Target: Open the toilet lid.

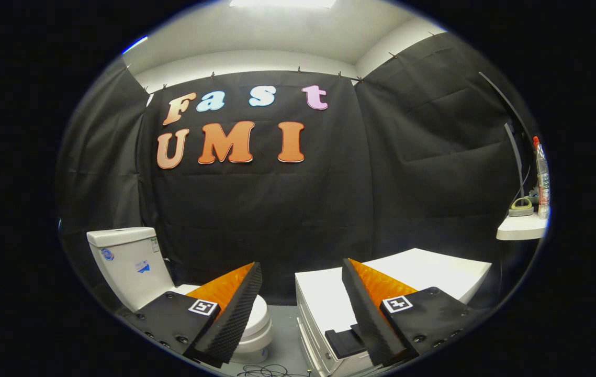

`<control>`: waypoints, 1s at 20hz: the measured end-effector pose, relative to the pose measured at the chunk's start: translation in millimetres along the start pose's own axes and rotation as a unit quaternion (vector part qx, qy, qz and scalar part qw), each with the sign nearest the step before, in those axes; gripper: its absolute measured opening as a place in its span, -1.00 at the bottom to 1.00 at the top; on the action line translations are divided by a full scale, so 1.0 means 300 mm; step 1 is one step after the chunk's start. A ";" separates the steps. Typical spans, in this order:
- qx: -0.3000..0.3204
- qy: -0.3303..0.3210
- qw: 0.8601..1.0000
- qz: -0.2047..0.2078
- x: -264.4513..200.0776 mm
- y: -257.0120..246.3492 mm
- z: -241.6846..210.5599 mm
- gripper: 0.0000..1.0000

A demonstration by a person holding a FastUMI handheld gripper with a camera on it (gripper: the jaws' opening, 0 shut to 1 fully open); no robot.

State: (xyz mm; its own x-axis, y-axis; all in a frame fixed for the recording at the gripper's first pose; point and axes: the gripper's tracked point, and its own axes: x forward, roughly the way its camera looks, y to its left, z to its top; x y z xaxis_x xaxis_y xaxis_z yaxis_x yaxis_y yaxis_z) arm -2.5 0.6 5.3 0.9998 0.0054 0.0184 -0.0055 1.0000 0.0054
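Note:
A white toilet stands low on the left, its tank against the black cloth wall and its closed lid partly hidden behind my left finger. My gripper hangs above and short of the toilet, open, with a wide gap and nothing between the fingers. The right finger overlaps a white cabinet.
A white cabinet-like box stands right of the toilet, with a dark handle or slot on its front. Grey floor with a loose cable runs between them. A small shelf at far right carries a bottle and a brush.

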 end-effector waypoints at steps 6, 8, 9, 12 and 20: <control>0.008 -0.025 1.000 0.002 -0.016 0.003 0.048 0.97; 0.029 -0.048 0.998 0.017 -0.026 0.038 0.101 0.98; 0.041 -0.046 0.998 0.021 -0.028 0.055 0.107 1.00; 0.040 -0.021 0.998 0.032 -0.010 0.121 0.082 0.96; 0.067 -0.009 0.992 0.104 0.105 0.481 0.034 0.97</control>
State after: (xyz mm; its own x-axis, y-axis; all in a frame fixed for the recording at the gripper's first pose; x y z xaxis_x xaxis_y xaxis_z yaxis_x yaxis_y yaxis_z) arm 28.1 145.1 16.8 0.9764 0.2099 0.0510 -0.2150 0.9676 0.1327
